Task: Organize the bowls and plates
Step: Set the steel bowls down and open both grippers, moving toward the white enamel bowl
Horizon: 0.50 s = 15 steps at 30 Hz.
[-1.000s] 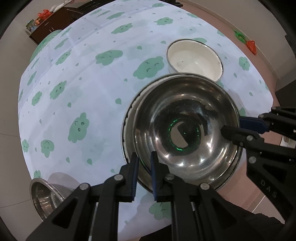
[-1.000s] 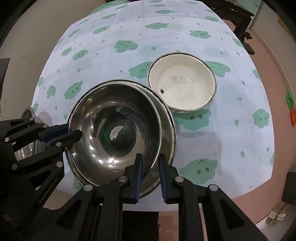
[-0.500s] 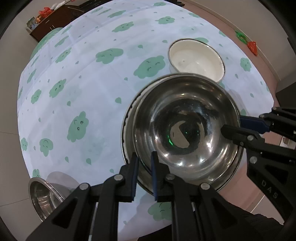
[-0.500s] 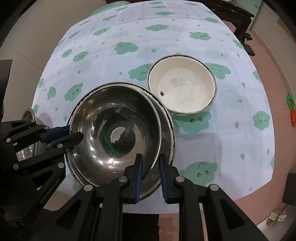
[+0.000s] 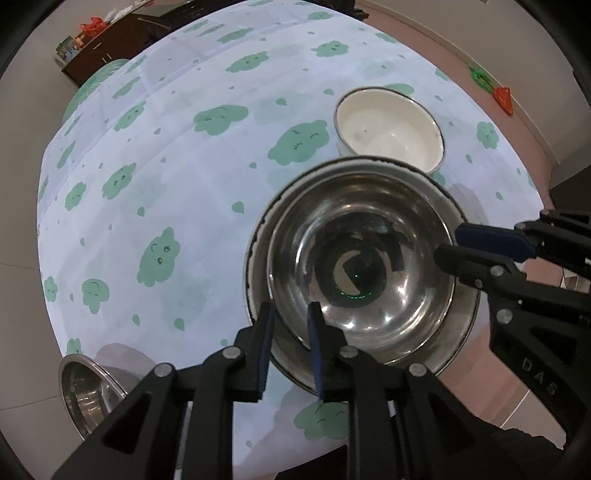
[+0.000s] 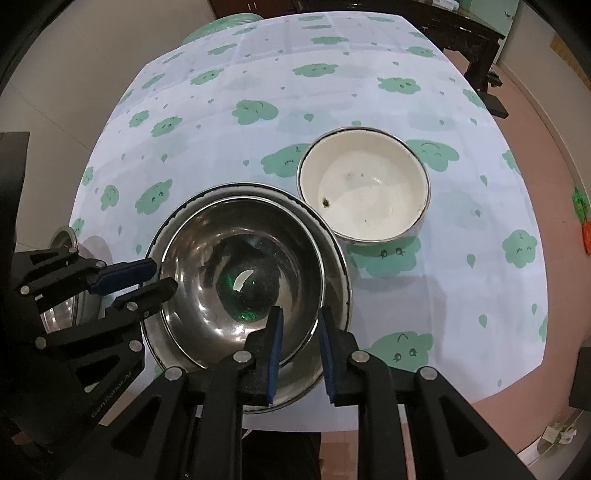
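Note:
A steel bowl sits nested inside a larger steel bowl near the table's front edge. My left gripper straddles the inner bowl's rim with its jaws slightly apart; it also shows in the right wrist view. My right gripper straddles the opposite rim, also slightly apart; it shows in the left wrist view. A white enamel bowl stands just beyond the steel bowls.
A small steel bowl sits at the table's left front corner. The table wears a cloud-print cloth. Dark furniture stands behind the table.
Both grippers' jaws have opened a little on the inner bowl's rim. The inner bowl has settled into the larger one. Both cameras have pulled back slightly.

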### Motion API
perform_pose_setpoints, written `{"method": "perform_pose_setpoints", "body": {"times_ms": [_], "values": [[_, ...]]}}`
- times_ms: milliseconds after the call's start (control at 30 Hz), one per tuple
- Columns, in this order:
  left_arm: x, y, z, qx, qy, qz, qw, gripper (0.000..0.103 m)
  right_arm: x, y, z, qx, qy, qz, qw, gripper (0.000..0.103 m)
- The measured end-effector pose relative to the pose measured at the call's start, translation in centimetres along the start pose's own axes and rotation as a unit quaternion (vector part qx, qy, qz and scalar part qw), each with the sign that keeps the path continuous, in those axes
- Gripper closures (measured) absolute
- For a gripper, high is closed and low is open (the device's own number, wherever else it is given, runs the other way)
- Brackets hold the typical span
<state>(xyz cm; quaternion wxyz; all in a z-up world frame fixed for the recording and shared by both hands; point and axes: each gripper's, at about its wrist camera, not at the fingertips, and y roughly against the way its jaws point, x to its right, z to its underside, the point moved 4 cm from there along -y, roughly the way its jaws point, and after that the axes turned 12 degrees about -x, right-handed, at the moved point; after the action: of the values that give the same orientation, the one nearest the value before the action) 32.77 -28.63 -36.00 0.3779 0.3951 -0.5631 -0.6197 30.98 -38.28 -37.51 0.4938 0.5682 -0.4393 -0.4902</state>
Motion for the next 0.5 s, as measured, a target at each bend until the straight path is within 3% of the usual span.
{"method": "perform_pose_setpoints", "body": {"times_ms": [100, 367, 500], "values": [[-0.3, 0.4, -0.1, 0.003, 0.009, 0.004, 0.9999, 0.082, 0.2, 0.1, 0.0, 0.0, -0.004, -0.001, 1.0, 0.082], [-0.6, 1.7, -0.7, 0.021, 0.021, 0.004, 0.9996, 0.061, 0.5, 1.5, 0.1, 0.019, -0.003, -0.008, 1.0, 0.08], [-0.7, 2.1, -1.2, 0.027, 0.027, -0.001, 0.9993, 0.054, 0.9, 1.8, 0.1, 0.024, -0.007, -0.011, 1.0, 0.072]]}}
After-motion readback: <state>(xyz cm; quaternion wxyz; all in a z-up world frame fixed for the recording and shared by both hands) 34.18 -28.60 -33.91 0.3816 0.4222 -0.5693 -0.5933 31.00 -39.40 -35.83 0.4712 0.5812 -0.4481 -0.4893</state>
